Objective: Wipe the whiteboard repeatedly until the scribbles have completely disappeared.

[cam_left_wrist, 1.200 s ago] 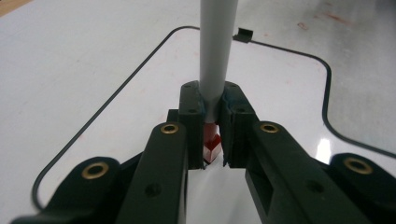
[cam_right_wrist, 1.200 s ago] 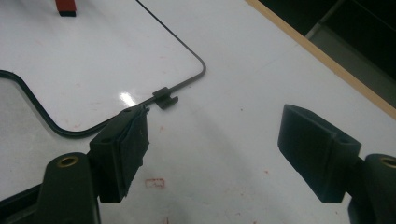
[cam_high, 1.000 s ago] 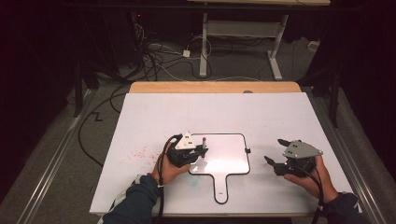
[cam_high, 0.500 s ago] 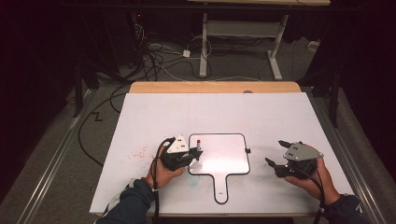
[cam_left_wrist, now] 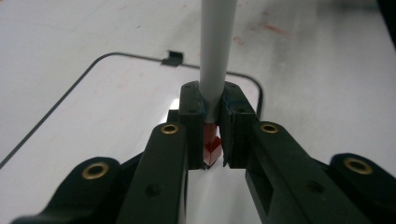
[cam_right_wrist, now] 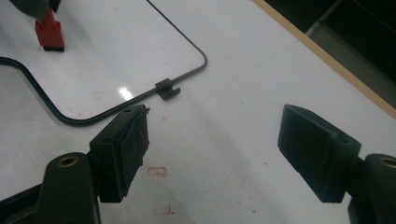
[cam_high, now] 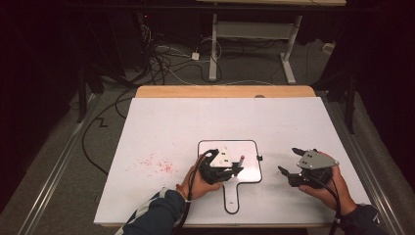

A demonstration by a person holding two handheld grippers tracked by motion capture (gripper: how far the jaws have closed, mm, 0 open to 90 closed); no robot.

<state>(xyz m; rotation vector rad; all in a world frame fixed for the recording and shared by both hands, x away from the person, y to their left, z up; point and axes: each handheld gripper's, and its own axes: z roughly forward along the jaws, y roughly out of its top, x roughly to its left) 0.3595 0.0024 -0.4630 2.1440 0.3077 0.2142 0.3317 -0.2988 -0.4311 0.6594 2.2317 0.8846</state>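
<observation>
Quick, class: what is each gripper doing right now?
Left gripper: shut on the grey marker with red tip.
Right gripper: open, holding nothing.

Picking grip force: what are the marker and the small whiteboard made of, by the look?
Marker: likely plastic, smooth matt grey barrel with a red end, clamped in the left claw. Small whiteboard: glossy white face, probably coated board or melamine, judging by the glare spot; thin dark rim, plastic or metal, can't tell.
</observation>
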